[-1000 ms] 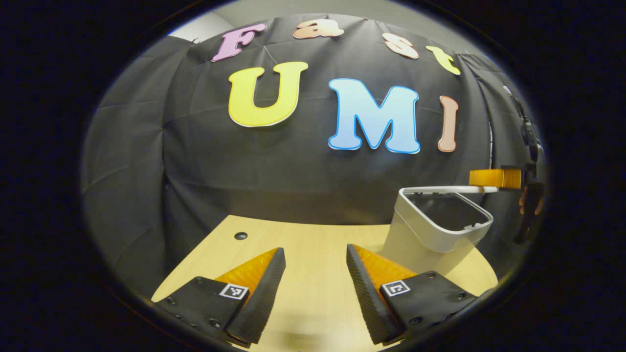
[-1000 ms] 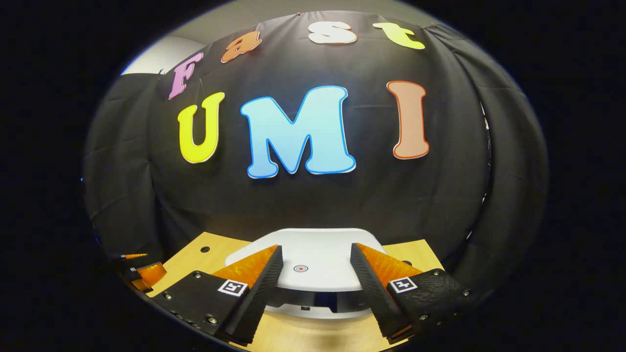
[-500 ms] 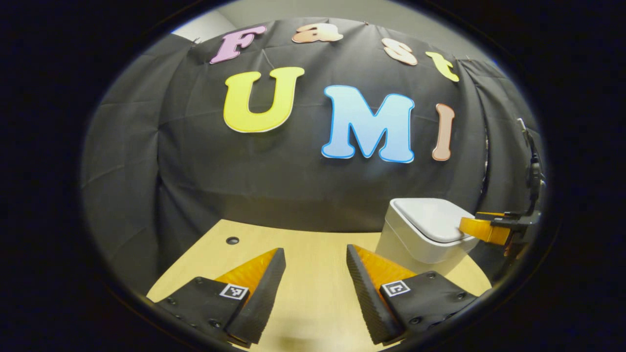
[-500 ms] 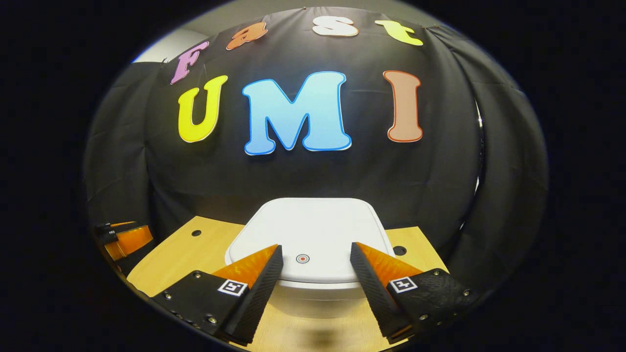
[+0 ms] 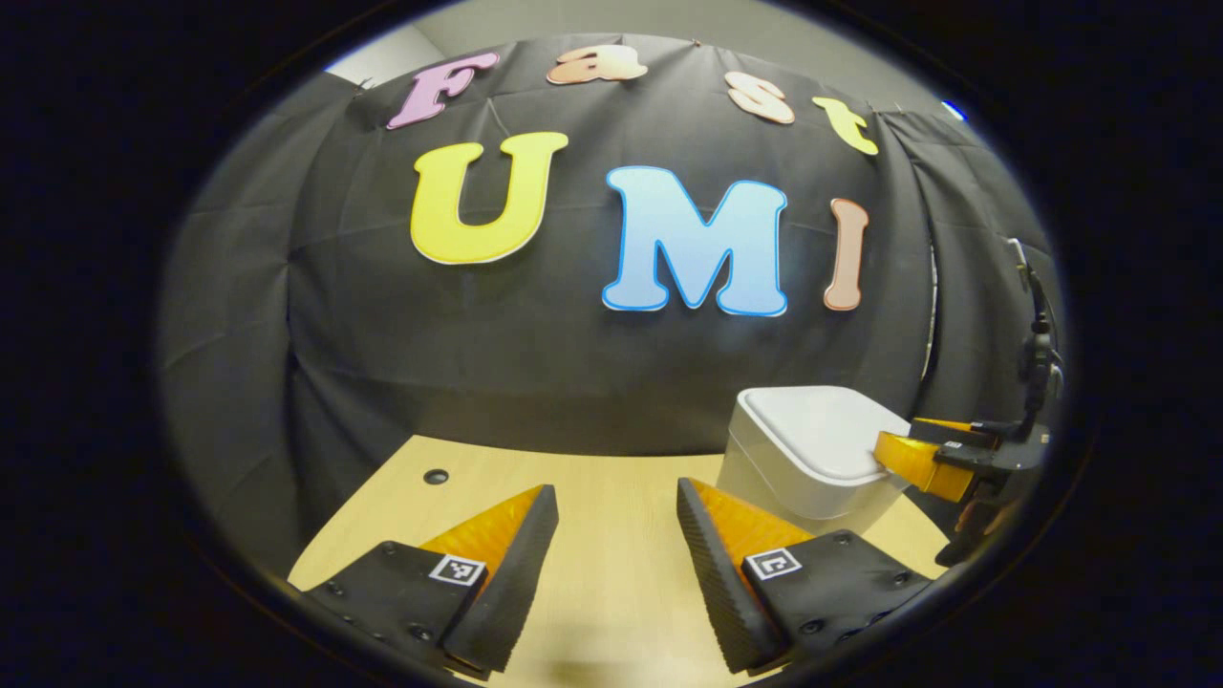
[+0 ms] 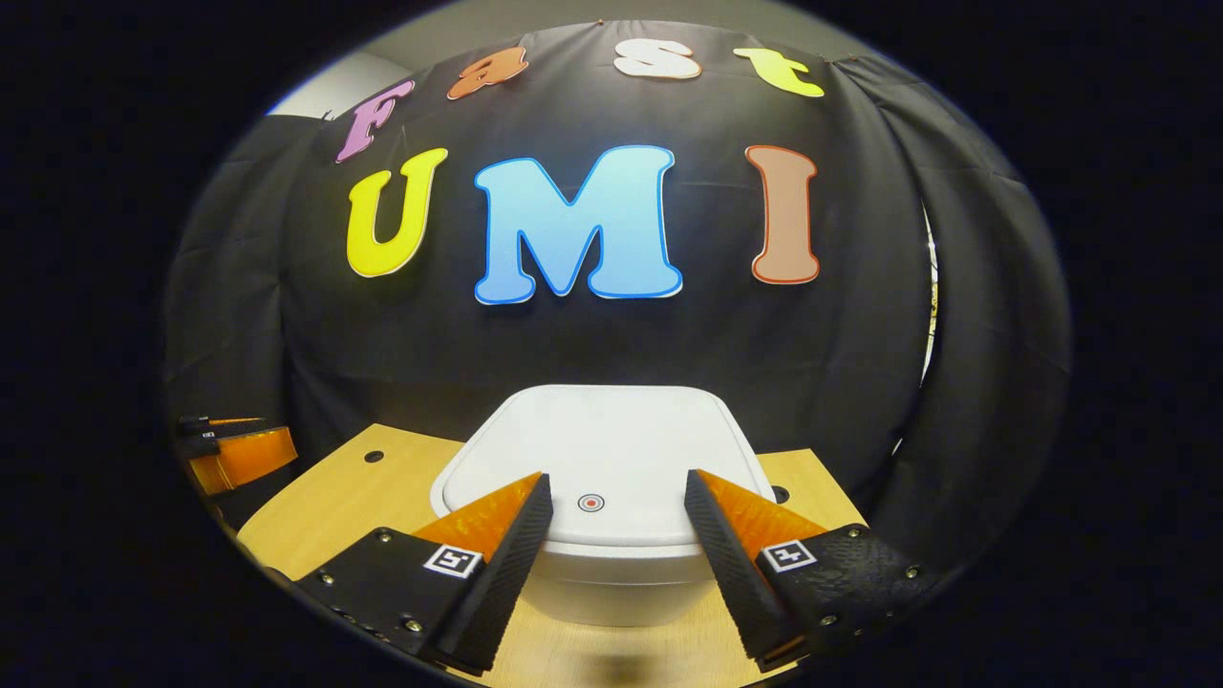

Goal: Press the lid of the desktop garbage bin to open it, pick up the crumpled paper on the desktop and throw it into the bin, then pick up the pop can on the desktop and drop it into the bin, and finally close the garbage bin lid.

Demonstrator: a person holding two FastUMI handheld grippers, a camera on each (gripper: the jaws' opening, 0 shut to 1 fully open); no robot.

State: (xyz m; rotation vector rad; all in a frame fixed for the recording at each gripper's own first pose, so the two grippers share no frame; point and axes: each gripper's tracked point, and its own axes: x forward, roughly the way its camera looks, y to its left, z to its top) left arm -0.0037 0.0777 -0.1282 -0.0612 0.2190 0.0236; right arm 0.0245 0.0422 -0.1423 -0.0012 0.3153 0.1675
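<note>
Garbage bin (image 6: 602,573), white, lid (image 6: 597,454) down; a red-ringed dot is seen on the lid in the right gripper view.

Right gripper (image 6: 611,521) held spread over the lid's near edge, possibly touching; left gripper (image 5: 611,535) spread above bare table (image 5: 592,478), bin ahead-right. A second ago the lid was raised.
</note>
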